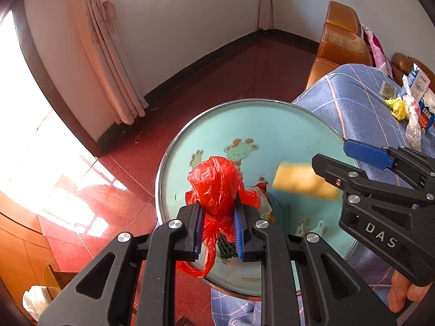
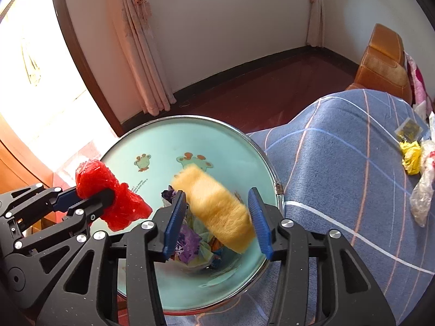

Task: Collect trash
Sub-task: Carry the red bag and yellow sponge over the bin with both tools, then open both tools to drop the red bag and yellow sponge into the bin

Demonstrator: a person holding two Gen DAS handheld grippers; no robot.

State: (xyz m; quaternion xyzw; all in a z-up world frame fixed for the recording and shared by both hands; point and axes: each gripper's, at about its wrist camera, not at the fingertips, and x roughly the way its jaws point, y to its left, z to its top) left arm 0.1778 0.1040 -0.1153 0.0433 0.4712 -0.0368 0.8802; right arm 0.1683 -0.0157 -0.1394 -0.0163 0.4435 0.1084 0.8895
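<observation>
Both grippers hang over the round bin [image 2: 130,146], whose mint inside is printed with cartoon animals. Our right gripper [image 2: 217,217] has its blue pads spread, and the yellow packet [image 2: 217,203] between them is blurred and touches neither pad — we judge it is falling into the bin. Our left gripper [image 1: 218,225] is pinching a crumpled red plastic bag [image 1: 217,187], just above the bin's near edge.

At the bottom of the bin lies some trash [image 2: 190,241] already, with purple and pale wrappers; how many we cannot tell.

So the step in hand is the drop. We think the left gripper must next come a little more over the middle and open, so that the red bag falls inside and not on the rim.

On the blue checked cloth [image 2: 339,163] beside the bin we count three loose pieces — one yellow crumpled paper [image 2: 412,157], one clear plastic bag [image 2: 422,190] and one small dark sachet [image 2: 409,130]. A printed box [image 1: 422,95] stands behind them.
</observation>
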